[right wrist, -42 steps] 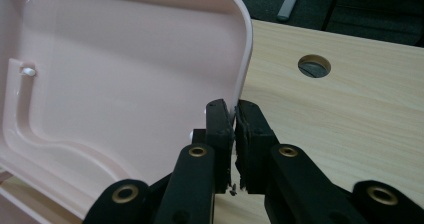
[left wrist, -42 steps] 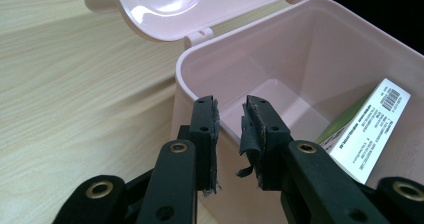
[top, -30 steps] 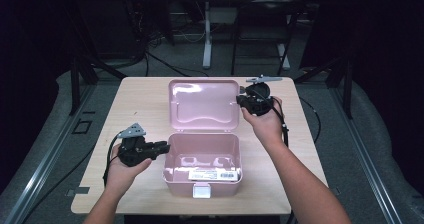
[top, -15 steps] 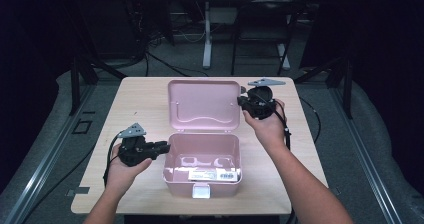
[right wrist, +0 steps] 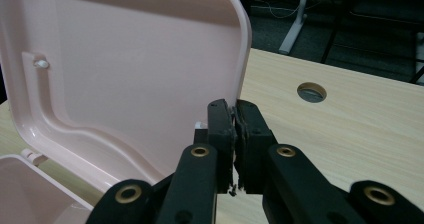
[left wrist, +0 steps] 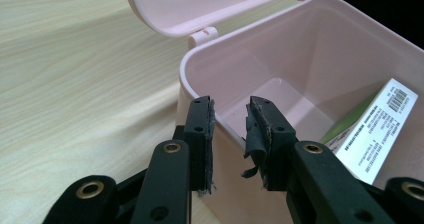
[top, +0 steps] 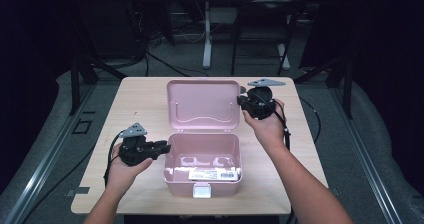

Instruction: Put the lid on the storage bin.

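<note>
A pink plastic box stands open at the table's near middle, its lid raised behind it. My left gripper lies level at the box's left wall. Its jaws have just been opening and straddle the wall's rim with a gap showing beside the pads. My right gripper is shut on the lid's right edge, where the lid stands upright. My right gripper shows its jaws nearly together on that edge. A white barcode label lies inside the box.
The light wooden table has bare room left and right of the box, and a round cable hole beyond the lid. Cables trail off both sides. A white stand leg rises from the dark floor behind the table.
</note>
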Available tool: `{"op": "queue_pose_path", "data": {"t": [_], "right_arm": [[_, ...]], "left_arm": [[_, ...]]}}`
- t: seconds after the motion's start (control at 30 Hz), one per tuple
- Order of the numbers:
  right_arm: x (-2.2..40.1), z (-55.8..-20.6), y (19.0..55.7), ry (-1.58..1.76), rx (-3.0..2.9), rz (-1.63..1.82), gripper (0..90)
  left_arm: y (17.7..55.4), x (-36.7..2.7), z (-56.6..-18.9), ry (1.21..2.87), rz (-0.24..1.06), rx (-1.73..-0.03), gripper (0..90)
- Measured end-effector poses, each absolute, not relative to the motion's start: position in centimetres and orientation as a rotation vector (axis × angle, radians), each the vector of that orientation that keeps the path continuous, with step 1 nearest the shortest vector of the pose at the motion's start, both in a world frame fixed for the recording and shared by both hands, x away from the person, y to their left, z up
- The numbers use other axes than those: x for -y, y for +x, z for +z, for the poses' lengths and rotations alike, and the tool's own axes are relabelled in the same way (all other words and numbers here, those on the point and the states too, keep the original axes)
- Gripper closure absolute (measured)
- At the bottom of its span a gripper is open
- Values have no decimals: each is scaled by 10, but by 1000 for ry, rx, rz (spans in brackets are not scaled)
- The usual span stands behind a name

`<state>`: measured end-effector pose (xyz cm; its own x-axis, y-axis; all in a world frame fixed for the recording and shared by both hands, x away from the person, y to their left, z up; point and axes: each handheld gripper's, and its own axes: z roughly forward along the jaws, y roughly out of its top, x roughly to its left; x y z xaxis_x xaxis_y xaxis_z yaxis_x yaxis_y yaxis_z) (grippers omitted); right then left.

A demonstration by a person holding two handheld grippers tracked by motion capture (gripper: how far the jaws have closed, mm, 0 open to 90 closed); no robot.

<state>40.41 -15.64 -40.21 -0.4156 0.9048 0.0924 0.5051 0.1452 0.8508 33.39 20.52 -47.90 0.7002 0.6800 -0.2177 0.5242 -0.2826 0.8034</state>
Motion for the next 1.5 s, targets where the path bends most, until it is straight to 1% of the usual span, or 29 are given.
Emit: {"op": "queue_pose_path", "data": {"t": [0.13, 0.27, 0.33, 0.63, 0.93, 1.0, 1.13, 1.5], "right_arm": [[157, -402, 404, 1347, -1982, 1199, 863], [157, -403, 403, 1341, -1977, 1205, 863], [157, -404, 403, 1340, -1969, 1211, 863], [158, -405, 402, 1332, -1962, 1228, 864], [158, -405, 400, 1323, -1960, 1235, 864], [159, -405, 399, 1324, -1959, 1238, 864], [159, -405, 399, 1324, -1960, 1243, 865], [160, -405, 399, 1322, -1962, 1247, 865]], "left_arm": [[341, -209, -473, 1937, 237, -953, 705], [348, -209, -468, 1929, 259, -960, 724], [360, -209, -459, 1915, 280, -978, 730], [385, -206, -438, 1894, 331, -1010, 730], [401, -201, -421, 1839, 380, -1022, 709], [405, -198, -418, 1848, 403, -1017, 710], [411, -192, -413, 1850, 438, -1022, 711], [423, -181, -410, 1844, 458, -1038, 734]]}}
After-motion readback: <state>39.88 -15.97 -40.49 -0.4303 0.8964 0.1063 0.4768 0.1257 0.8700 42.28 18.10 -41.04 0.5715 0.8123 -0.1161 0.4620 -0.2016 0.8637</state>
